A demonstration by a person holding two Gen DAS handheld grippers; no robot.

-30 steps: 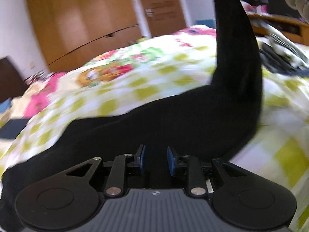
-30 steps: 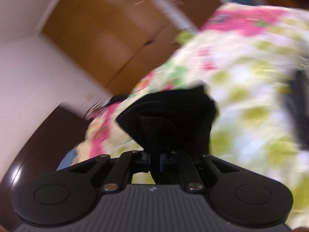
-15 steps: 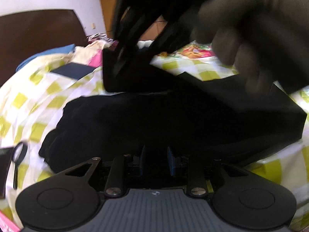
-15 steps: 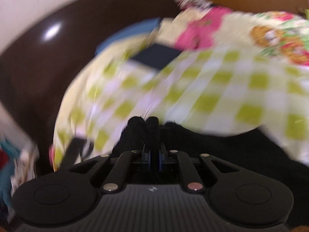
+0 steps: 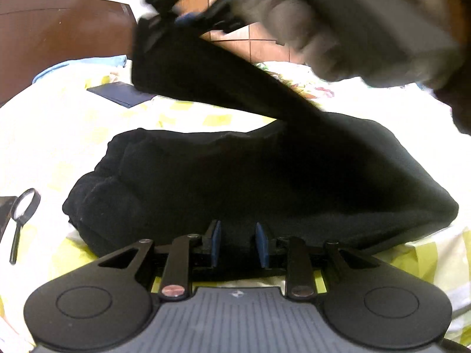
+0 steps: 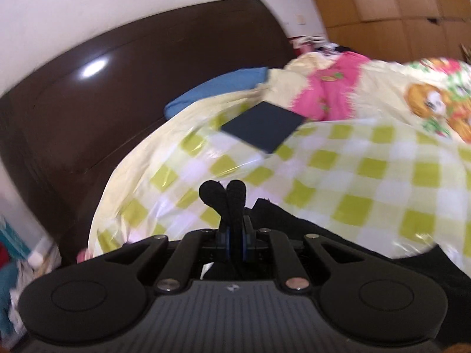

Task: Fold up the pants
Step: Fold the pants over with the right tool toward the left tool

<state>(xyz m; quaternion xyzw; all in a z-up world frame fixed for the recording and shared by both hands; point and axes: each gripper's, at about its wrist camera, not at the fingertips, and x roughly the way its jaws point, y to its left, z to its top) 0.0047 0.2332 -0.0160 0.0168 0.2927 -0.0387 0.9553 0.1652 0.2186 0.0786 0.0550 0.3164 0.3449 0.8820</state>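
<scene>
Pinching soft black pants [image 6: 232, 206], right gripper [image 6: 234, 242] clamps; left gripper [image 5: 238, 244] seemingly parted, empty.

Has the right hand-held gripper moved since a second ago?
Yes. The right hand-held gripper, shut on the black pants, swung from facing the wardrobe toward the dark headboard.

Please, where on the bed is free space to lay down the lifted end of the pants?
Bare checked bedspread lies between the black pants and the dark flat book. More lies right of the book. The left side is crowded: a magnifying glass lies beside the pants.
</scene>
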